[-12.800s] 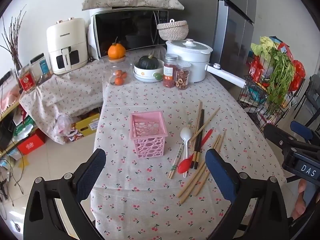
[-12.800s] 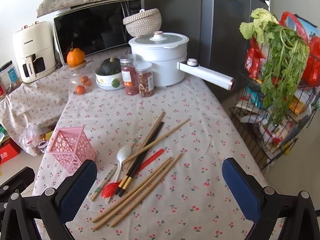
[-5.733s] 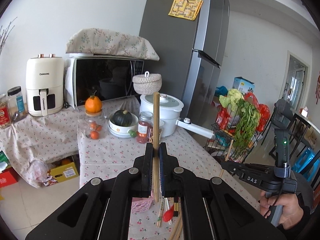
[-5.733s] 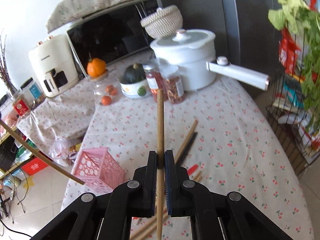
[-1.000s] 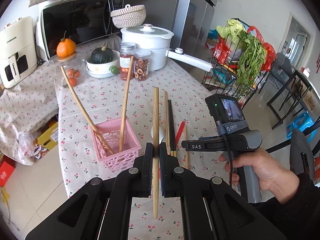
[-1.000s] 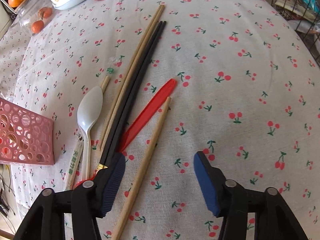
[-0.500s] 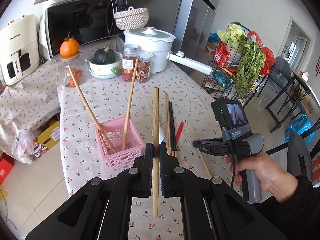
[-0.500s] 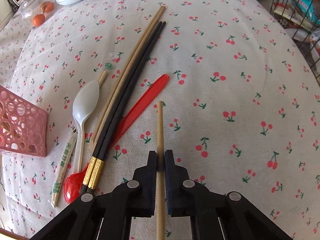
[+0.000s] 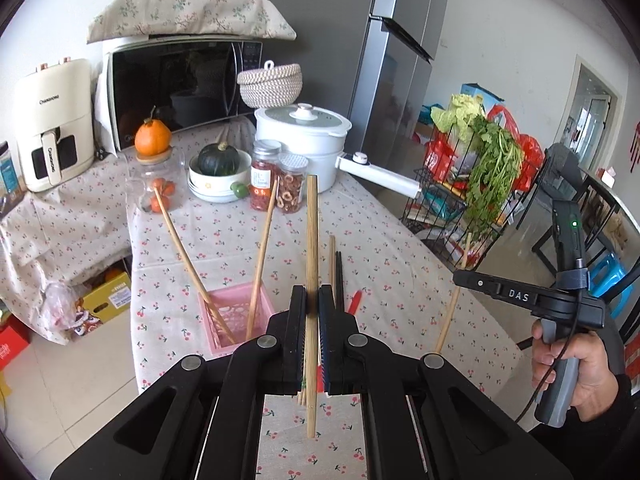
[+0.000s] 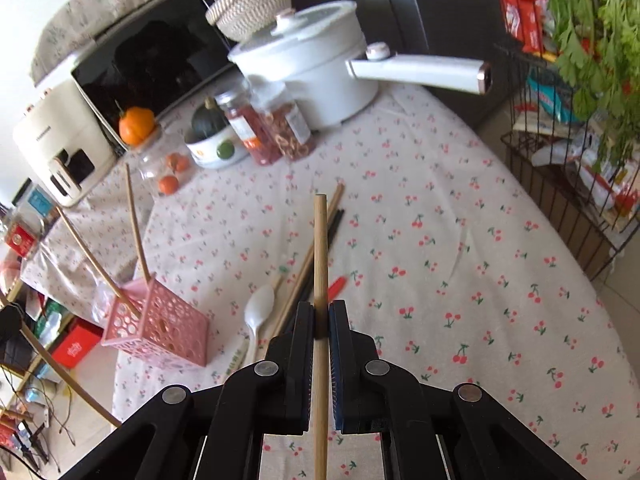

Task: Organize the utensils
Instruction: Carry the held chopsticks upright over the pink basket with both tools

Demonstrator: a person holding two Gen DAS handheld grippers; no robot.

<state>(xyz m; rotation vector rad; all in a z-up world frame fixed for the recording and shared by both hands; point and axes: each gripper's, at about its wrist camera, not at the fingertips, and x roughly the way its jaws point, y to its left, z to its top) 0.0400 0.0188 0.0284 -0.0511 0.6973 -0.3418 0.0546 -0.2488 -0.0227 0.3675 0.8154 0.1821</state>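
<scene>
Left gripper (image 9: 313, 300) is clamped on a wooden chopstick (image 9: 311, 240) held upright above the table (image 9: 384, 248). Right gripper (image 10: 320, 316), gripped in a hand (image 9: 576, 372), is likewise closed on a second wooden chopstick (image 10: 320, 248), lifted clear of the tablecloth. Beyond, a pink basket (image 9: 236, 312) holds two chopsticks (image 9: 262, 252) leaning apart. Black chopsticks (image 9: 339, 276), a white spoon (image 10: 258, 310) and a red spoon (image 10: 337, 286) lie beside it. Farther back stands a white pot (image 9: 304, 140).

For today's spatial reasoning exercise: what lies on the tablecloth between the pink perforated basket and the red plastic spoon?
In the right wrist view, between the pink perforated basket and the red plastic spoon lie a white plastic spoon, a paper-wrapped chopstick pair, a wooden chopstick and black chopsticks.
</scene>
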